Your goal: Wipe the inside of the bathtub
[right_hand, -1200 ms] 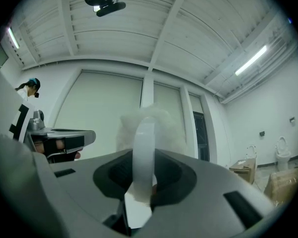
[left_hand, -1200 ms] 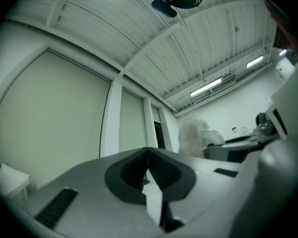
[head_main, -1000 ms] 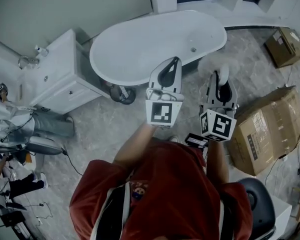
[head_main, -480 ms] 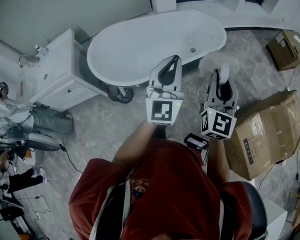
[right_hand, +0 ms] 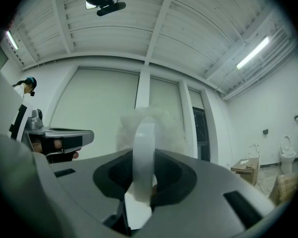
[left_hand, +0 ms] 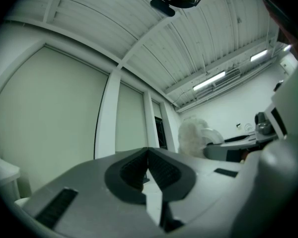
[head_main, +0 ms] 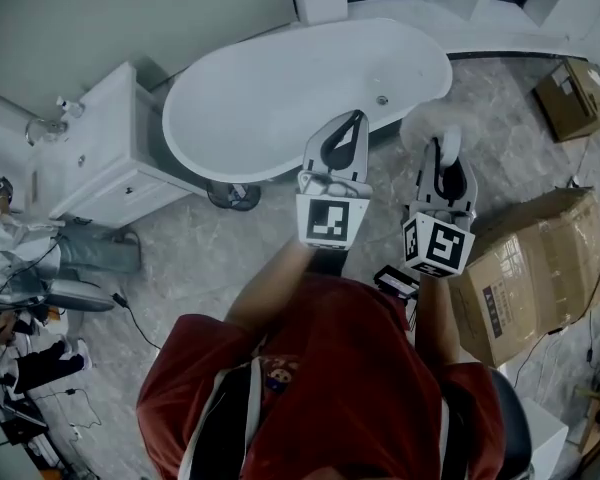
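Observation:
The white oval bathtub (head_main: 270, 98) stands at the top of the head view, its drain (head_main: 382, 99) near the right end. My left gripper (head_main: 352, 120) hovers over the floor just in front of the tub's rim, jaws shut with nothing between them (left_hand: 148, 155). My right gripper (head_main: 443, 148) is beside it on the right, shut on the white handle (right_hand: 143, 152) of a fluffy white duster (head_main: 425, 124). The fluff (right_hand: 125, 128) sticks out past the jaws. Both grippers are outside the tub and point upward at walls and ceiling.
A white vanity cabinet (head_main: 100, 158) stands left of the tub. A large cardboard box (head_main: 535, 258) is at the right, a smaller one (head_main: 578, 93) farther back. A dark round object (head_main: 232, 196) sits under the tub's edge. A person (head_main: 40, 258) and cables lie at the far left.
In the head view the tub and cabinet have drifted slightly left and up. Both grippers keep nearly the same pose and the same grip.

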Tool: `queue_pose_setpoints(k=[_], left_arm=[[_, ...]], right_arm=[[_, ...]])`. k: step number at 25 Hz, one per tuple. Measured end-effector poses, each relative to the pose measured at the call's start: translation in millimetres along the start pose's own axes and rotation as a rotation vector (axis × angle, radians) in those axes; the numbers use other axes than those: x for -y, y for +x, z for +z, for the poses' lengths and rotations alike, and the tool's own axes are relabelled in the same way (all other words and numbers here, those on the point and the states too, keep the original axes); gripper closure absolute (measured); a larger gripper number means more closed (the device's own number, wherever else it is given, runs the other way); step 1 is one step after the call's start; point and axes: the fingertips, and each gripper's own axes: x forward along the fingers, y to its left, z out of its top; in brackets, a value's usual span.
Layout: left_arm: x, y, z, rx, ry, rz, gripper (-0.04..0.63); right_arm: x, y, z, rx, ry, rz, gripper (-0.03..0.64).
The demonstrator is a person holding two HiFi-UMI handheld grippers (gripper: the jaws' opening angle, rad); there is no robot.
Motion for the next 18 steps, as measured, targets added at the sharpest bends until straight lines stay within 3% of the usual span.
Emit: queue_pose_setpoints(k=[8, 14, 18], left_arm=[[-35.0, 76.7, -32.8, 0.001, -0.013, 0.0, 0.58], [-70.6, 161.6, -55.7, -0.004, 0.005, 0.003, 0.58], [-104.8, 215.3, -76.6, -0.022, -0.023, 0.013, 0.58]], right_arm=[[7.1, 90.4, -23.6, -0.006, -0.009, -0.006, 0.525], [17.6, 182.4, -35.6, -0.019, -0.013, -0.001, 0.525], [14.8, 251.9, -48.4, -0.048, -0.026, 0.013, 0.525]])
